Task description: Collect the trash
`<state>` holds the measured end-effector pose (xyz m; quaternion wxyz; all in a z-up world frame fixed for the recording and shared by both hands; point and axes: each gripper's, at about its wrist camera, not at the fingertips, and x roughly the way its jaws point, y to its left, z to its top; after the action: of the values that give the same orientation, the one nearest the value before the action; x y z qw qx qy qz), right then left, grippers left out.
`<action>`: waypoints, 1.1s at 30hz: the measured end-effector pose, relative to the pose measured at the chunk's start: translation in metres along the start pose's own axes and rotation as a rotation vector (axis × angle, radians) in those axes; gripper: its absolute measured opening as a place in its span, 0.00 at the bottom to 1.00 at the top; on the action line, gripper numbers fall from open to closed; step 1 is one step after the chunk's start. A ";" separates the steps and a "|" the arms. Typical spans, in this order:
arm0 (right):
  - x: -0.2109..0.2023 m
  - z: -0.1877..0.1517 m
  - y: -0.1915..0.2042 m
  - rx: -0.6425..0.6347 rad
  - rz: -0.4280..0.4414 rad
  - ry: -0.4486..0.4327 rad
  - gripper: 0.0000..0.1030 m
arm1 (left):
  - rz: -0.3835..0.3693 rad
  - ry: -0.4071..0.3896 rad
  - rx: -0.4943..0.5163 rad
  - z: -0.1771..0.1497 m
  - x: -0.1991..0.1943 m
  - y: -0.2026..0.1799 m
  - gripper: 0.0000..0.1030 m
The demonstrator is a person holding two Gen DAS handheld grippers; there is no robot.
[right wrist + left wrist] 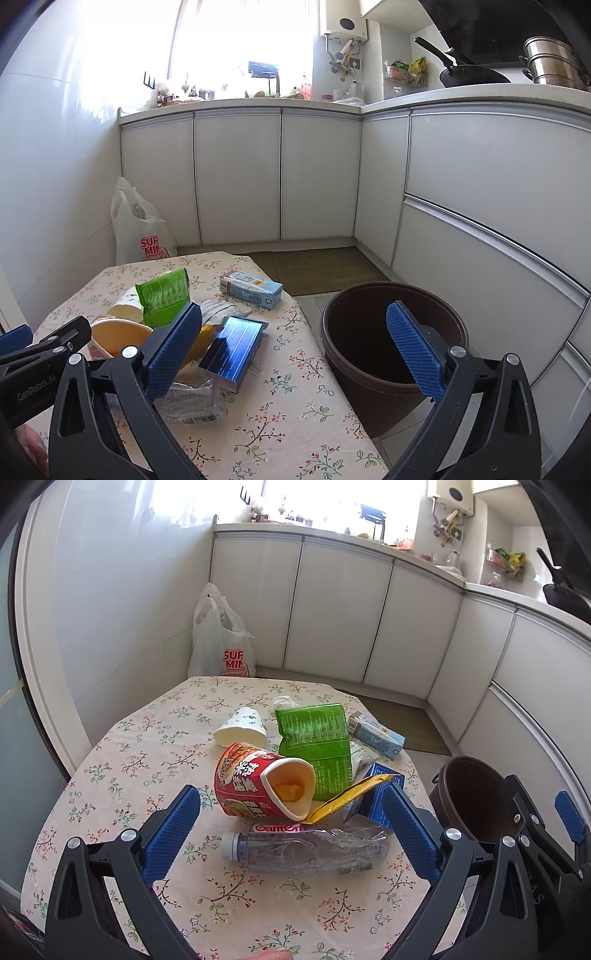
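Trash lies heaped near the middle of the flower-print worktop. Nearest the left gripper is a crushed clear plastic bottle, on its side with its white cap pointing left. Just behind it a red instant-noodle cup lies tipped over, its open mouth facing the camera with orange residue inside. A yellow foil wrapper touches the cup's rim and rests over the bottle. Behind the cup stands a creased green snack bag, and to its left a white paper cup lies on its side. A crumpled tissue sits beyond the green bag. On the right of the heap a dark blue box rests against the bottle, and farther back a light blue carton lies flat near the worktop's edge.

The left gripper hovers low over the near part of the worktop, its jaws spread wide on either side of the bottle and holding nothing. The right gripper is just to its right, its jaws likewise released and empty, one finger above the heap and the other over the brown bin.

The bin stands on the floor just beside the worktop's right edge. A white shopping bag sits on the floor in the far corner, against the white cabinets.
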<state>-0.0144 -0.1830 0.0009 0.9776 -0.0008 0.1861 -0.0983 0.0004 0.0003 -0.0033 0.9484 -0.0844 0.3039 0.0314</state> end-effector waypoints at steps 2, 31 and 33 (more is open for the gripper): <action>0.000 -0.001 0.001 -0.003 0.000 0.000 0.93 | 0.000 0.003 -0.001 0.000 0.001 0.000 0.93; 0.014 0.024 0.001 -0.017 0.040 0.107 0.93 | 0.001 0.092 -0.064 0.017 0.015 0.013 0.93; 0.022 0.036 0.004 -0.036 0.054 0.133 0.93 | -0.007 0.093 -0.077 0.030 0.018 0.016 0.93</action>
<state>0.0198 -0.1842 0.0266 0.9652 -0.0066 0.2526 -0.0682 0.0307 0.0221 0.0081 0.9295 -0.1230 0.3458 0.0360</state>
